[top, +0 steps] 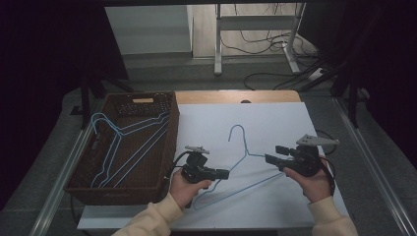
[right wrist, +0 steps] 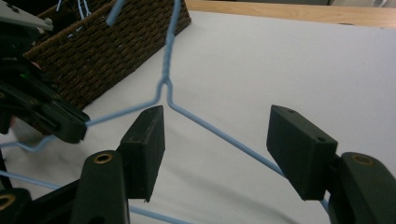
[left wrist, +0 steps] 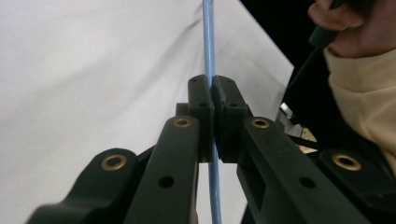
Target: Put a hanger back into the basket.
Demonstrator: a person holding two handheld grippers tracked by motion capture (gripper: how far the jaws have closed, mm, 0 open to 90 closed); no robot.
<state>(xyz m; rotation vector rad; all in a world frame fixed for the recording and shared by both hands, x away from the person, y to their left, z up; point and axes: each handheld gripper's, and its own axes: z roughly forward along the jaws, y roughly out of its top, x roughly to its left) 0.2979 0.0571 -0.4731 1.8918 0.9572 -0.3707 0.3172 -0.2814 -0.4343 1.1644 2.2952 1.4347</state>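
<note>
Blue wire hanger (top: 244, 169): light, springy, slippery; left hand-held gripper (top: 222, 173) clamped on one shoulder wire, right hand-held gripper (top: 269, 158) wide open, holding nothing, astride the other.

- A brown wicker basket (top: 169, 142) sits at the table's left edge.
- Two blue wire hangers (top: 129, 142) lie inside it.
- White sheet (top: 275, 123) covers the wooden table (top: 231, 96).
- Cables (top: 260, 42) trail across the floor beyond.
</note>
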